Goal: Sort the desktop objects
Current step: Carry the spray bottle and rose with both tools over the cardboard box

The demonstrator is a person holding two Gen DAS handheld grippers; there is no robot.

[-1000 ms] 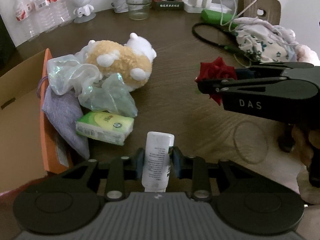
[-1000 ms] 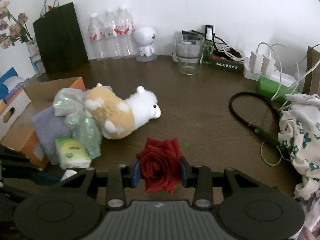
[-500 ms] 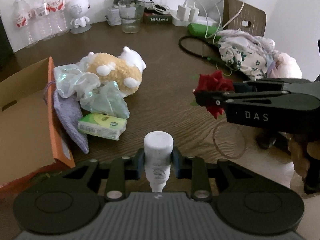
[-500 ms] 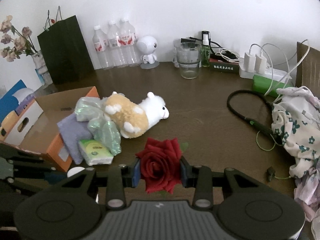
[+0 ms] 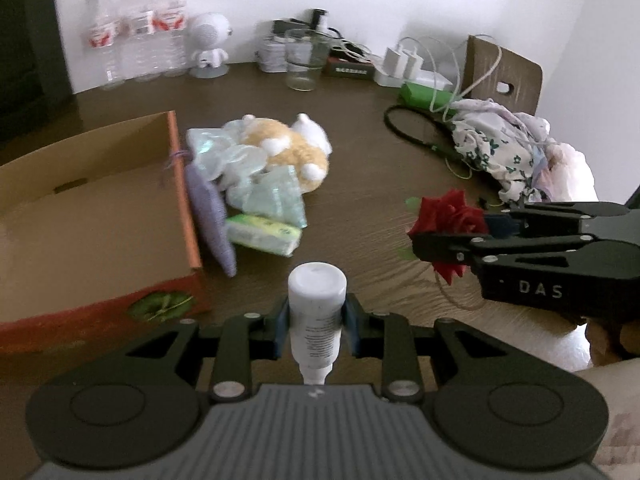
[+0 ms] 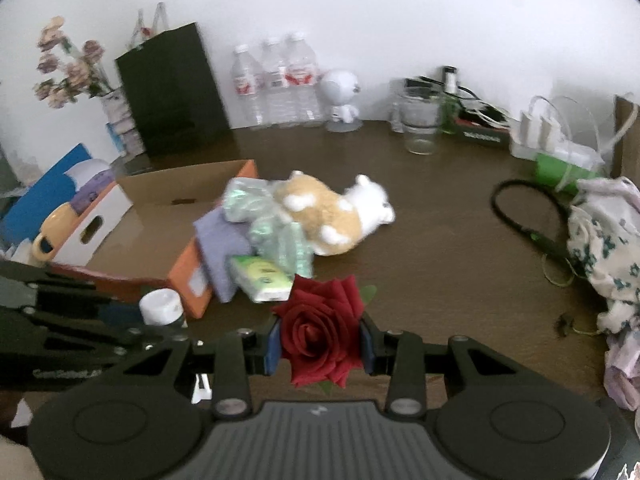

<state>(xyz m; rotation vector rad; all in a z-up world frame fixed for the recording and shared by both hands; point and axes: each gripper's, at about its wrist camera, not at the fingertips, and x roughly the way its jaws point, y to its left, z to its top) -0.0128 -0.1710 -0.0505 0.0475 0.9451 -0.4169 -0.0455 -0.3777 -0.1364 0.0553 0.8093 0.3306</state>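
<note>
My left claw [image 5: 316,322] is pinching the white bottle [image 5: 317,312], cap end forward, and my right claw [image 6: 320,344] is pinching the red rose [image 6: 322,330] by its bloom. Over the last second both have risen and pulled back from the brown worktop [image 5: 360,152]: the bottle, which a second ago sat low near the green tissue pack [image 5: 262,234], now hangs clear above it, and the open cardboard box [image 5: 80,216] at the worktop's left edge has come fully into my left view. I read that as both picks being finished and the carry begun. The box looks like the likely destination, lying just left of the bottle. The plush toy [image 5: 288,148], crumpled plastic bags [image 5: 240,172] and tissue pack remain piled against the box's orange wall.
</note>
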